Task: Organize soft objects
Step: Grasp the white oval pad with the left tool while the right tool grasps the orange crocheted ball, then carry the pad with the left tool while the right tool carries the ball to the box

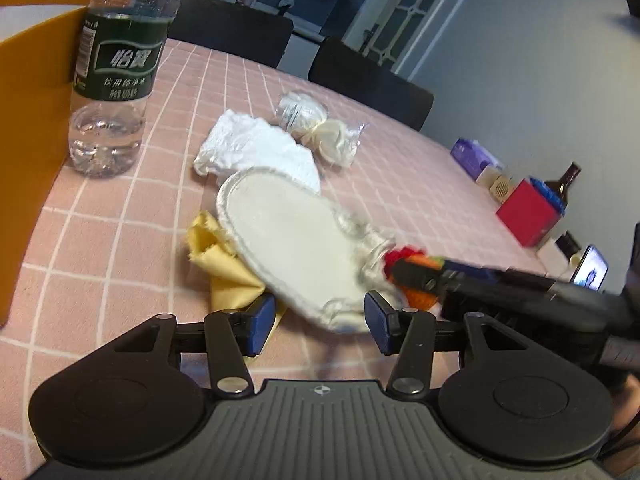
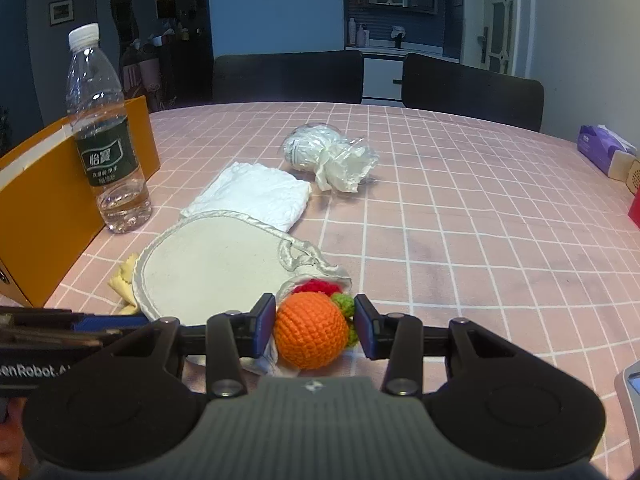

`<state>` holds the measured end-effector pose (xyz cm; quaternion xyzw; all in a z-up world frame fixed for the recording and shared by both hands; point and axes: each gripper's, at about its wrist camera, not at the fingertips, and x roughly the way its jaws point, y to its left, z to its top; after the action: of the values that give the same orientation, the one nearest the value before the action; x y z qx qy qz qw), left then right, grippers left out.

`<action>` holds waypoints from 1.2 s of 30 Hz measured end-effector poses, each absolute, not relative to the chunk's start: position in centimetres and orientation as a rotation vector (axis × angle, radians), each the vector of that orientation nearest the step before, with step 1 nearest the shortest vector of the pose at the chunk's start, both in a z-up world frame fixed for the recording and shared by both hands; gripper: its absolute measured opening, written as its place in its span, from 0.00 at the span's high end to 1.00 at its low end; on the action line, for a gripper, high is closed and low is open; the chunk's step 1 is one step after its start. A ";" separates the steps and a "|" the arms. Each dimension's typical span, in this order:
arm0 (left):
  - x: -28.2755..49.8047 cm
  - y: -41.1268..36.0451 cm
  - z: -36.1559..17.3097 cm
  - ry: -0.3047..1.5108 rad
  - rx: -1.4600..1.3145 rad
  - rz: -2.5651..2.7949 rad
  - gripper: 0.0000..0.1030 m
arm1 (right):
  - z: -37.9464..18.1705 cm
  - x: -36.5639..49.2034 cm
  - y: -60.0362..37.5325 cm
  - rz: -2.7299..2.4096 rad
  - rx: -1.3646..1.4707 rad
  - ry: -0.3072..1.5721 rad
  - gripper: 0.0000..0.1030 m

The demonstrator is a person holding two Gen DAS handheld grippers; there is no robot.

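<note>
Pink checked tablecloth [image 2: 460,220] covers the table, two dark chairs [image 2: 288,76] behind its far edge. Orange box [image 2: 44,216] stands at the left edge, water bottle [image 2: 105,136] upright just beside it, nearly empty. Cream drawstring pouch [image 2: 212,268] lies flat in the near centre, its mouth turned toward the right gripper; a red crochet piece [image 2: 316,287] sits in that mouth. White folded cloth [image 2: 256,194] lies just behind the pouch, touching its far rim. Crumpled clear plastic bag [image 2: 328,156] sits farther back, apart from the cloth. Yellow cloth [image 1: 224,256] pokes out from under the pouch's left side. Right gripper [image 2: 315,330]: fingers part-way apart with the orange crochet ball [image 2: 310,330] between them, left pad touching it, right pad at the green leaf bits; whether it is actually pinched, cannot tell. Left gripper [image 1: 320,324]: fingers spread wide, nothing between the pads, near end of the pouch lying in the gap just ahead. Purple tissue pack [image 2: 600,146] at the far right edge, red box [image 1: 528,212] near it.
</note>
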<state>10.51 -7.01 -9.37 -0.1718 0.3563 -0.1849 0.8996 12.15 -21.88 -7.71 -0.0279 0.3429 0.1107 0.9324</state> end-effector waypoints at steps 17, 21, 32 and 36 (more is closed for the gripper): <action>14.1 -8.3 -9.9 0.739 -0.364 -0.360 0.45 | -8.3 12.2 -22.3 0.250 -0.057 0.694 0.58; 15.0 -8.6 -10.1 0.736 -0.347 -0.337 0.47 | -8.4 12.3 -22.4 0.253 -0.052 0.696 0.58; 13.0 -10.2 -7.7 0.601 -0.185 -0.397 0.95 | -8.0 12.2 -22.7 0.250 -0.043 0.703 0.58; 12.4 -9.7 -5.7 0.554 -0.187 -0.433 0.95 | -6.9 11.6 -23.1 0.223 -0.057 0.678 0.58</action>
<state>12.43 -9.68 -5.67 -0.0915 0.2709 -0.2119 0.9345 11.60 -23.06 -6.87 -0.0278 0.3317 0.1091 0.9366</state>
